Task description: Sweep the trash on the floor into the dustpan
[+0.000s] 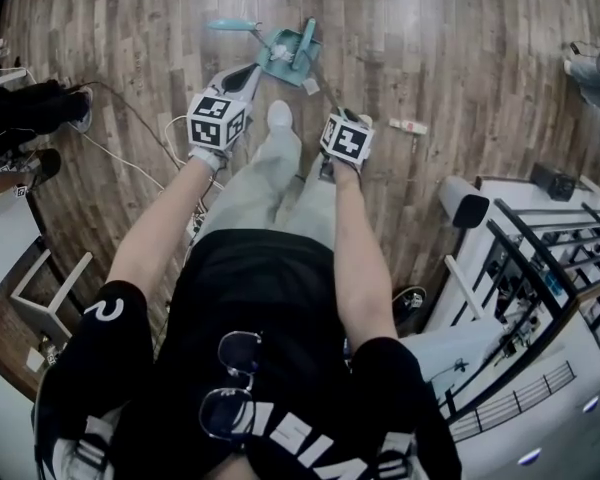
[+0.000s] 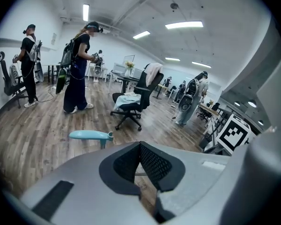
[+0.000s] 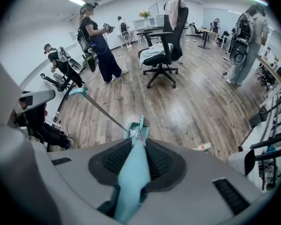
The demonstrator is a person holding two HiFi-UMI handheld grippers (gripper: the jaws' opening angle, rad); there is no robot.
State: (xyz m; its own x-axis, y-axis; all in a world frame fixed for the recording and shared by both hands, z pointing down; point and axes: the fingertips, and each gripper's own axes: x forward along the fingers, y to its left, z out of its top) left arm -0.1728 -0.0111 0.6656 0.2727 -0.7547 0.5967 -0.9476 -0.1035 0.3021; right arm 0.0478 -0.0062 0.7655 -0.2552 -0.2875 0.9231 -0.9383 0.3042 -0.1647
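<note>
We find the right gripper [image 3: 139, 142] clamped on the long teal handle of the dustpan [image 1: 288, 53], which sits on the floor [image 1: 460, 58] ahead. The left gripper [image 2: 140, 145] is closed and empty. The broom [image 1: 230, 25] is unheld. A wrapper [image 1: 408, 126] lies unswept, so most sweeping remains.

A grey-brown wood-plank floor [image 1: 450, 58] spreads through a large open room with white walls and long ceiling strip lights [image 2: 183, 25]. A black swivel office chair [image 3: 166, 46] stands mid-floor. A black metal rack [image 1: 540, 268] stands to the right.
</note>
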